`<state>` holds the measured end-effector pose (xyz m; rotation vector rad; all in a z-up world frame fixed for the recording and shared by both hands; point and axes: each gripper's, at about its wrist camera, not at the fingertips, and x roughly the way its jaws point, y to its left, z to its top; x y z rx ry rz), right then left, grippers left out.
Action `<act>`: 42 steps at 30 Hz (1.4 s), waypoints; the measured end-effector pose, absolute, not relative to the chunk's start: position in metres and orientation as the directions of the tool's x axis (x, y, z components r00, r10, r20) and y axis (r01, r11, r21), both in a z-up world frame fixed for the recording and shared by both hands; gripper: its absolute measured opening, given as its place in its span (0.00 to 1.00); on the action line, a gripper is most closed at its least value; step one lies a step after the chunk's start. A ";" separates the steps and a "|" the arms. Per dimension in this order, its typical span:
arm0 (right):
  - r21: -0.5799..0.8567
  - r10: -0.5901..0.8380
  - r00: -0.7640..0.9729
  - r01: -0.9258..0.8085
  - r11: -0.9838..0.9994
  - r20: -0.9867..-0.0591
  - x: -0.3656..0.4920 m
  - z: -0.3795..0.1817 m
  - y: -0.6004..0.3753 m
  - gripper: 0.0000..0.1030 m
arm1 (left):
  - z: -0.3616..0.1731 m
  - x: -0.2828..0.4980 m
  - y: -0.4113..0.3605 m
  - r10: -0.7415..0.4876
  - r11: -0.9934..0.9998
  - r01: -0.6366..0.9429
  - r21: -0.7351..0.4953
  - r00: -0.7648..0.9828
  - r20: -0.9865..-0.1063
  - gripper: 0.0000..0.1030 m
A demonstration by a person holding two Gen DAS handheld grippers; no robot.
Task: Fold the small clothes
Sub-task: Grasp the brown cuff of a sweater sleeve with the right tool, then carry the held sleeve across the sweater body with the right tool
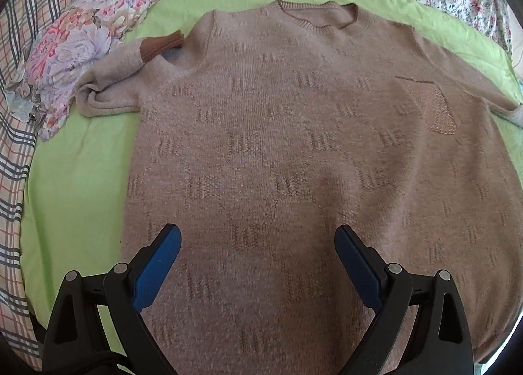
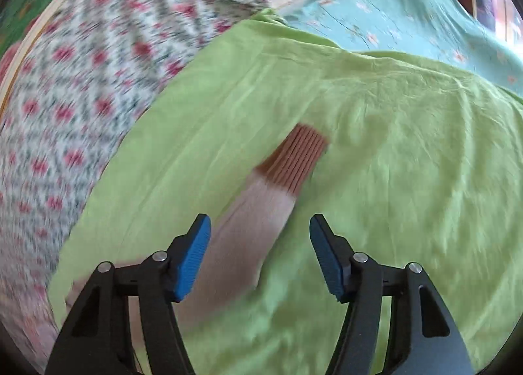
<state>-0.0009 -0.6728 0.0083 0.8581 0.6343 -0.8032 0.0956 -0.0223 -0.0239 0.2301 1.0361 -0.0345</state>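
On the green cotton sheet [image 1: 75, 185] the beige knitted sweater [image 1: 294, 152] lies face up, body flat, no fold made; one sleeve is crumpled, the other [image 2: 261, 211] stretched out. Its ribbed brown cuff [image 2: 294, 159] lies ahead of the right gripper [image 2: 260, 244], jaws apart, empty. The left gripper [image 1: 258, 254] hovers released over the hem.

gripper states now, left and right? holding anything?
Left hand-held gripper: open, empty, above the beige knitted sweater.
Right hand-held gripper: open, holding nothing; the sweater's beige sleeve with brown ribbed cuff lies ahead, ungripped.
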 end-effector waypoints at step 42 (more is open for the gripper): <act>0.640 0.523 0.583 -0.007 0.769 -0.621 0.266 -0.026 -0.200 0.52 | -0.013 0.161 0.042 -0.398 0.916 0.162 -0.367 0.486 -0.778 0.93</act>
